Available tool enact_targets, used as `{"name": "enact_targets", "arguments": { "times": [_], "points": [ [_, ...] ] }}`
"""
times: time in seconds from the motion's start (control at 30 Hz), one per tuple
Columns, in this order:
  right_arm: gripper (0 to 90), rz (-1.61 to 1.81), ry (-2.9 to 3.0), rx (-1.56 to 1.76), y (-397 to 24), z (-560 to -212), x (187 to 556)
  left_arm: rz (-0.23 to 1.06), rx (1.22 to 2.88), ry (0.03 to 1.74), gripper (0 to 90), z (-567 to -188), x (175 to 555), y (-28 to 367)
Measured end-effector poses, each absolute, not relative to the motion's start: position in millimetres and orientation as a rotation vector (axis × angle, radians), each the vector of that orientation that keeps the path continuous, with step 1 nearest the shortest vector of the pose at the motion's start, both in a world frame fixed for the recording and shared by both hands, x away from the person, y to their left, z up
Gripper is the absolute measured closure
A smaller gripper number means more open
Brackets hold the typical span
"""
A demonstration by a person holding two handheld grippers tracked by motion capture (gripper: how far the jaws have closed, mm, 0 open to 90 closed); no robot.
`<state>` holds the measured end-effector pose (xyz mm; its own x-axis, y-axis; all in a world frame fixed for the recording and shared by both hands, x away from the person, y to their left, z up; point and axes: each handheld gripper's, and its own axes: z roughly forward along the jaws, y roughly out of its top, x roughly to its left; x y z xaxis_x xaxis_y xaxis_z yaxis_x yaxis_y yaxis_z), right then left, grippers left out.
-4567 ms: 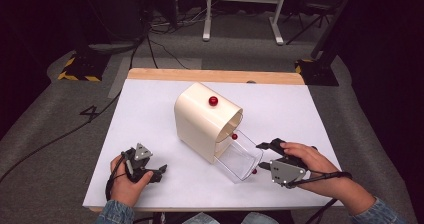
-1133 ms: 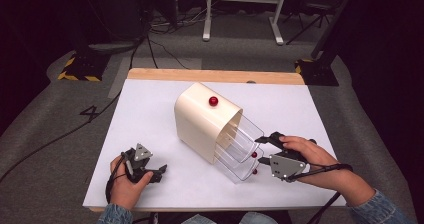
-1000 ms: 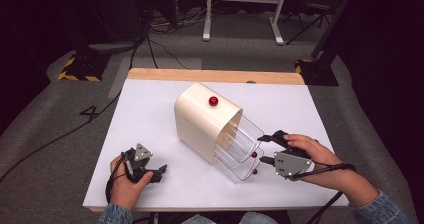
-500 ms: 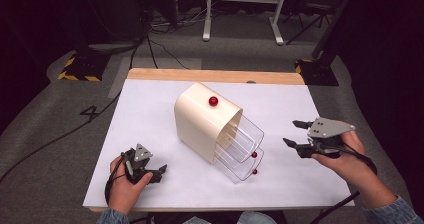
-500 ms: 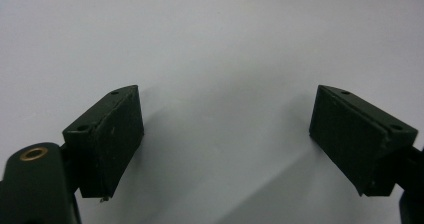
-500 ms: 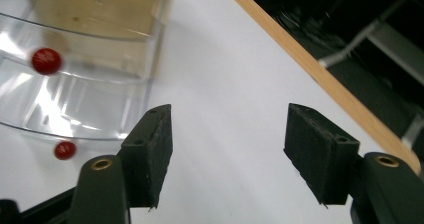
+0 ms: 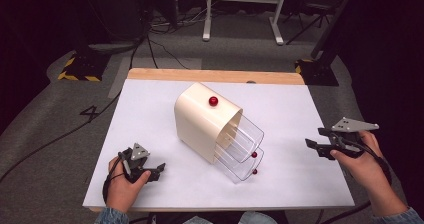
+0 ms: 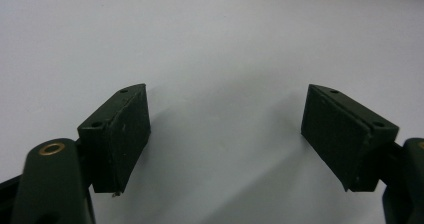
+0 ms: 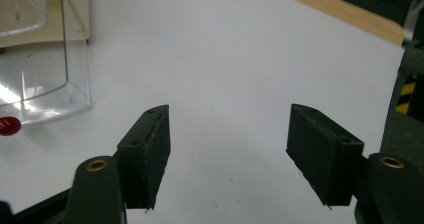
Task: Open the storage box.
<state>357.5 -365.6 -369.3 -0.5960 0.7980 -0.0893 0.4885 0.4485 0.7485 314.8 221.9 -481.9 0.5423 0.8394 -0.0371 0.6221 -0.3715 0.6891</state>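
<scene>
A cream cabinet [image 7: 205, 121] stands mid-table with a red ball [image 7: 213, 101] on its top. Two clear drawers [image 7: 245, 149] stick out of its front, each with a red knob [image 7: 254, 154]. My right gripper [image 7: 315, 146] hovers near the table's right edge, well clear of the drawers. Its jaws have just been opening and stand open with nothing between them [image 9: 227, 134]; a clear drawer [image 9: 45, 59] and a red knob [image 9: 9, 125] lie off to its left. My left gripper [image 7: 159, 170] rests at the front left, open over bare table [image 8: 225, 119].
The white tabletop [image 7: 150, 109] has a wooden strip [image 7: 215, 76] along its far edge. Beyond it are grey floor, cables, a white stand [image 7: 240, 14] and a yellow-black striped base [image 7: 77, 74].
My right gripper has left the lower drawer's knob and swung right toward the table's edge, jaws wider apart. The drawers stay pulled out. The left gripper has not moved.
</scene>
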Motion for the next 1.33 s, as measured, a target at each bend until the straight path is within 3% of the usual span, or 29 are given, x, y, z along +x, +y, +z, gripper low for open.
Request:
{"name": "enact_targets", "arguments": {
  "times": [0.73, 0.87, 0.93, 1.33],
  "points": [
    [28.4, 0.909, 2.301, 1.256, -389, -461, 345, 0.43, 2.143, 1.13, 23.4, -483, 307, 236],
    [20.4, 0.9, 2.288, 1.213, -388, -475, 344, 0.432, 2.143, 1.128, 23.4, -483, 306, 236],
    [13.5, 0.937, 2.239, 1.217, -392, -481, 342, 0.433, 2.143, 1.128, 23.4, -483, 306, 236],
    [13.2, 0.944, 2.239, 1.232, -393, -481, 343, 0.432, 2.143, 1.128, 23.4, -483, 306, 236]
  ]
}}
